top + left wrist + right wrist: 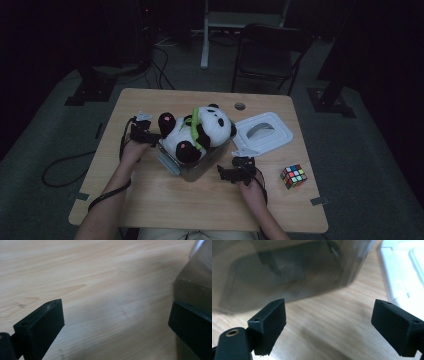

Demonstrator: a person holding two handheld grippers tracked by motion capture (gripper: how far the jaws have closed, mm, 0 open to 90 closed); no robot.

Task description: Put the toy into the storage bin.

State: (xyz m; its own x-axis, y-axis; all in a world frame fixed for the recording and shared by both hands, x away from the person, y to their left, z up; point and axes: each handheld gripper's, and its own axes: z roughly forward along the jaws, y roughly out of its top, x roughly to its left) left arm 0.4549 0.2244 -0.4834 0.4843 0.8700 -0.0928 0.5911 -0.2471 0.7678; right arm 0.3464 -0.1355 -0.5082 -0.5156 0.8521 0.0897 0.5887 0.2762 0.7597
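A black-and-white panda plush (197, 131) with a green strap lies on its back in a clear plastic box (192, 167) at the middle of the wooden table (150, 200). My left gripper (144, 131) is at the box's left side, beside the panda's foot. In the left gripper view it (116, 322) is open over bare wood, with the box's wall (192, 277) at the right. My right gripper (236, 172) sits at the box's front right corner. It (328, 325) is open, facing the box's smoky wall (287, 270), nothing between its jaws.
The box's white lid (263, 132) lies flat to the right of the box; its edge (402, 272) appears in the right gripper view. A colourful puzzle cube (293, 176) rests near the table's right front. A dark chair (270, 50) stands beyond the table.
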